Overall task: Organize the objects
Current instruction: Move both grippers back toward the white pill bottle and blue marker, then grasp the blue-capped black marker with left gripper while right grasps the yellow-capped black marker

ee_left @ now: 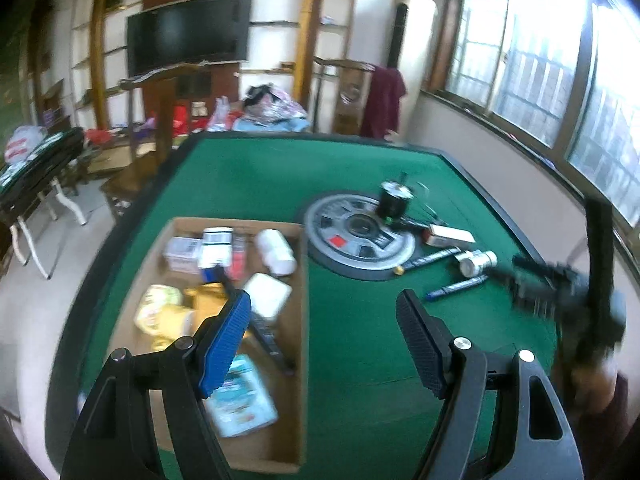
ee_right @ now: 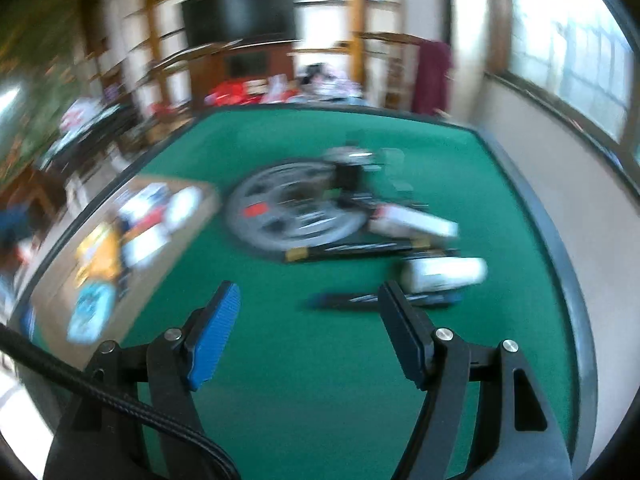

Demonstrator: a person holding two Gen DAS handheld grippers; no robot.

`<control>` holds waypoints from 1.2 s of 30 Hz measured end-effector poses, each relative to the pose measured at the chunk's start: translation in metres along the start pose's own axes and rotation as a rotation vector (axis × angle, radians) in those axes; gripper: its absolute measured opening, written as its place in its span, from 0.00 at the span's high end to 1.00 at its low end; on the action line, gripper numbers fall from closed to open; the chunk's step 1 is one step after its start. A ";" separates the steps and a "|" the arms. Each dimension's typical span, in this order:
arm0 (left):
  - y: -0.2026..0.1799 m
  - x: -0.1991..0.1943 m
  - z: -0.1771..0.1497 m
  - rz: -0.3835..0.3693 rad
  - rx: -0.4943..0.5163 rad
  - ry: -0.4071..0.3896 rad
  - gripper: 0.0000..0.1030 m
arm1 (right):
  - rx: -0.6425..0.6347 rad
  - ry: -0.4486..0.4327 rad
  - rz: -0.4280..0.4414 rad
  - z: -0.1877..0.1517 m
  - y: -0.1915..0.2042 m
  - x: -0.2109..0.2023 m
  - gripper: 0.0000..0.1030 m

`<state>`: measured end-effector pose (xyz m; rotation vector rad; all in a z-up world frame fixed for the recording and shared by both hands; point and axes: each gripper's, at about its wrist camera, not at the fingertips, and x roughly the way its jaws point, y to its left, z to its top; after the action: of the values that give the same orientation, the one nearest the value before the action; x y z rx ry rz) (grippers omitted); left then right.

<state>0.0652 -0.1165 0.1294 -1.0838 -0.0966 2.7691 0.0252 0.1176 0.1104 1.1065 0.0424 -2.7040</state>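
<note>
Box: cardboard, on the left part of the green table; it holds a white bottle, small cartons, a yellow pack, a white case and a blue-and-white packet.
Left gripper: jaws apart, nothing between them; its blue pad hangs over the box, its black pad over bare felt.
Dial: round grey disc set in the table's middle, just right of the box; a black cylinder stands on its far edge.
Loose things: right of the dial lie a white carton, a dark pen, a small white bottle on its side and a blue marker, all close together.
Right gripper: jaws apart and empty, above the felt; the marker lies just beyond its tips, the small bottle behind that. This view is badly blurred.
Far right: in the left view, the right gripper appears as a blurred black shape near the marker.
</note>
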 end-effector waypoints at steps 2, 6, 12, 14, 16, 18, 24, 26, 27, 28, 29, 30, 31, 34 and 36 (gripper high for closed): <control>-0.013 0.012 0.002 -0.033 0.011 0.029 0.33 | 0.103 0.024 -0.010 0.011 -0.045 0.009 0.27; -0.039 0.037 0.001 -0.088 0.038 0.084 0.33 | 0.251 0.090 -0.005 0.018 -0.106 0.038 0.27; -0.074 0.083 0.001 -0.101 0.131 0.158 0.33 | 0.370 0.077 0.031 0.016 -0.139 0.067 0.27; -0.088 0.101 0.000 -0.134 0.147 0.194 0.33 | 0.414 0.052 0.048 0.013 -0.151 0.072 0.27; -0.105 0.117 -0.002 -0.148 0.190 0.214 0.33 | 0.454 0.024 0.055 0.008 -0.162 0.074 0.27; -0.124 0.133 -0.004 -0.157 0.249 0.220 0.33 | 0.476 0.026 0.055 0.004 -0.171 0.077 0.27; -0.190 0.176 -0.008 -0.160 0.492 0.203 0.33 | 0.568 -0.014 0.059 -0.003 -0.198 0.064 0.27; -0.207 0.186 -0.011 -0.131 0.581 0.188 0.33 | 0.592 -0.012 0.065 -0.004 -0.202 0.063 0.27; -0.214 0.190 -0.013 -0.121 0.611 0.193 0.33 | 0.599 -0.007 0.071 -0.004 -0.203 0.064 0.27; -0.219 0.195 -0.016 -0.112 0.634 0.207 0.34 | 0.607 -0.004 0.080 -0.005 -0.203 0.065 0.27; -0.221 0.198 -0.018 -0.105 0.641 0.216 0.40 | 0.613 -0.001 0.091 -0.005 -0.203 0.065 0.27; -0.222 0.198 -0.019 -0.117 0.630 0.212 0.46 | 0.616 0.001 0.097 -0.005 -0.204 0.065 0.27; -0.221 0.197 -0.020 -0.133 0.611 0.219 0.63 | 0.617 0.001 0.099 -0.005 -0.203 0.065 0.27; -0.220 0.192 -0.023 -0.144 0.586 0.228 0.80 | 0.613 0.004 0.099 -0.004 -0.202 0.067 0.27; -0.217 0.186 -0.028 -0.172 0.577 0.238 0.84 | 0.615 0.011 0.099 -0.006 -0.201 0.068 0.27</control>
<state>-0.0220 0.1299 0.0111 -1.1530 0.5711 2.2683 -0.0605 0.3014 0.0479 1.2209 -0.8672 -2.6808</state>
